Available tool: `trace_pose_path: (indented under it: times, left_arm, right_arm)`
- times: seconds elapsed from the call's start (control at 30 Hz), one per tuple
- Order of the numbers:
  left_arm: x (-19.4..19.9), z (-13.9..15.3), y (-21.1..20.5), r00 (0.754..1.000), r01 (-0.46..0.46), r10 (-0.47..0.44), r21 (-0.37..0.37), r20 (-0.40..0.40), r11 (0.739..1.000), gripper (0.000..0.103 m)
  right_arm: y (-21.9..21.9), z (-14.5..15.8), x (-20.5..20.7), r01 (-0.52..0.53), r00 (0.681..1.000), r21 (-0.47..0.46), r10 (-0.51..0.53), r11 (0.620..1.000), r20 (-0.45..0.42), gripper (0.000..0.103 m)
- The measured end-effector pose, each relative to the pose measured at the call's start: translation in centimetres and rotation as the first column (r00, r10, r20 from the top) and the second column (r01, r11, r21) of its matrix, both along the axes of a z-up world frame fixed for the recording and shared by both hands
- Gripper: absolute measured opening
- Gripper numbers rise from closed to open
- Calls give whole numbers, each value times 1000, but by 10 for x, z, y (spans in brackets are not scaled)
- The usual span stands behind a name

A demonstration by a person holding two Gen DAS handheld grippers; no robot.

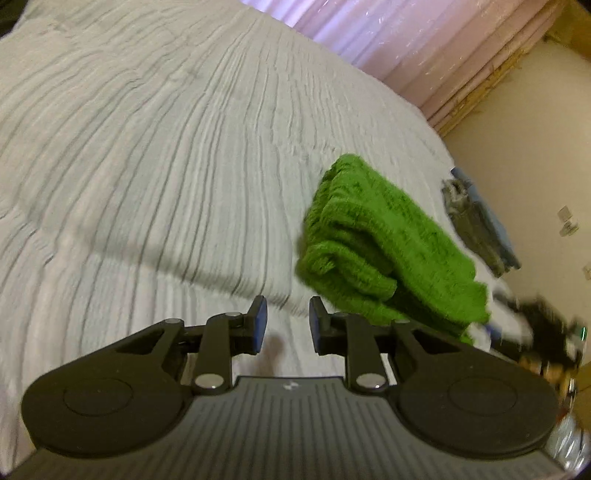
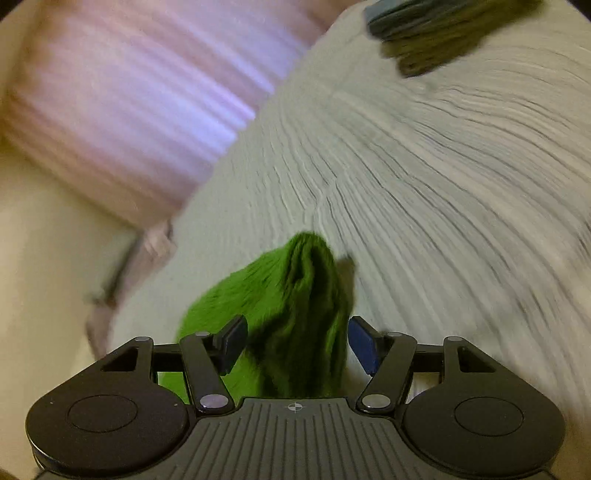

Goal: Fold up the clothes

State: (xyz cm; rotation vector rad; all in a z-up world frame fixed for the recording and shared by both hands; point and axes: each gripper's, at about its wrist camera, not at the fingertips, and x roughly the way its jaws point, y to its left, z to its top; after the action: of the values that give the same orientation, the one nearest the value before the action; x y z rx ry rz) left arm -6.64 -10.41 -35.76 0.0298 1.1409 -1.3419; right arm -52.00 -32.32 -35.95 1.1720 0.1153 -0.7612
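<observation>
the bed (image 1: 147, 166) with its ribbed grey cover is your landmark. the folded green garment (image 1: 384, 240) hangs above the bed near its curtain-side edge, and a dark folded stack (image 2: 436, 37) lies further along the bed. your right claw (image 2: 297, 341) is spread, the garment between its pads but not pinched. your left claw (image 1: 284, 325) is narrowly parted, holding nothing. you seem to be setting the folded piece down; next, place it by the stack.

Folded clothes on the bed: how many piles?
2. A green folded garment lies near the bed's edge, between the right gripper's open jaws. A darker stack sits further along the bed. More may lie out of view.
</observation>
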Motion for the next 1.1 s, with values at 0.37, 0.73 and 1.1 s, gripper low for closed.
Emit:
trace_pose_path:
  times: [0.37,0.73,1.1]
  left_arm:
    - [20,5,-79,992,-31,16,-115,-123,993,56]
    - [31,-32,-53,955,-20,-41,-201,-295,979,11]
    - [0,-32,-40,998,44,-51,-198,-30,979,11]
  right_arm:
    - [26,6,24,101,989,79,-109,992,97,58]
    - [37,5,8,162,976,50,-167,986,142,5]
    - [55,-12,15,157,987,33,-157,987,-22,5]
